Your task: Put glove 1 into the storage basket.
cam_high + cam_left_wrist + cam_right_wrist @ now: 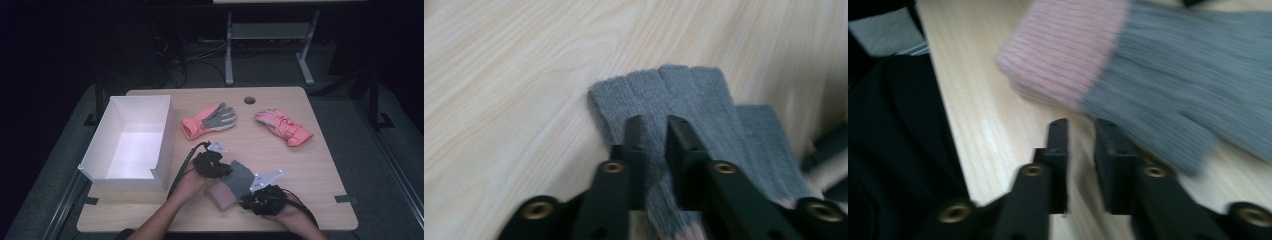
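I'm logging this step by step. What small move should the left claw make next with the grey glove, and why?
Probably lift the grey glove slightly: the left claw looks nearly shut across its knit fingers, the right claw is beside it on bare wood, and the white box stands open at the left.

Grey knit glove (239, 178) between left claw (212, 165) and right claw (263, 198), beside white box (131, 141).
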A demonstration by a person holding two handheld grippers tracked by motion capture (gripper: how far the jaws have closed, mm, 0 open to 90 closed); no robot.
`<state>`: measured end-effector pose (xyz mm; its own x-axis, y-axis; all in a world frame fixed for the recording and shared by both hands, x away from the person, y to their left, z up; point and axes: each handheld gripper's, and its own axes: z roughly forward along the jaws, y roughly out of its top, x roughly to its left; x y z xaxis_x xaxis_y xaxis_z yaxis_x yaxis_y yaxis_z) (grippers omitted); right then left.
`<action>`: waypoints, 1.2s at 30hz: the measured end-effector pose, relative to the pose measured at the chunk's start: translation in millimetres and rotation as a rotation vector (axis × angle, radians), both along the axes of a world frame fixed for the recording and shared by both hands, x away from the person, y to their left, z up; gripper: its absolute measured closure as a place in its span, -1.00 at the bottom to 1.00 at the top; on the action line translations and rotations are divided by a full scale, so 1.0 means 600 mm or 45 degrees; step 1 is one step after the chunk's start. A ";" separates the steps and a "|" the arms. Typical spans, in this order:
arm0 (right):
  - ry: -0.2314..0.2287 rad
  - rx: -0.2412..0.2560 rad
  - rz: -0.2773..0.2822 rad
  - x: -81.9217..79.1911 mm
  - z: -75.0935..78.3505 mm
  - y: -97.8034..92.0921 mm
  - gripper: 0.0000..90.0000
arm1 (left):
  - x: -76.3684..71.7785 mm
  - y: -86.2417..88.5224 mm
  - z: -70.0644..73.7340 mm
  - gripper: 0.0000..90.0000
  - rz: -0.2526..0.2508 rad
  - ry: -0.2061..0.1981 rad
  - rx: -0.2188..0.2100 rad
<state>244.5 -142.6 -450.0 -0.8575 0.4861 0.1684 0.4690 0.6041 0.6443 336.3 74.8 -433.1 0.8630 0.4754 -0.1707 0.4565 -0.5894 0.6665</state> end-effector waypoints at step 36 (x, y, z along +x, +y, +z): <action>-0.098 -0.008 -0.539 0.027 -0.012 -0.157 -0.64 | -0.037 -0.036 -0.042 -0.64 -0.039 0.043 0.159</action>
<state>260.7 -237.0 -457.2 -0.5919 0.7988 0.1077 0.6272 0.3726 0.6839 314.0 53.1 -458.1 0.8721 0.4684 -0.1415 0.4583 -0.6806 0.5716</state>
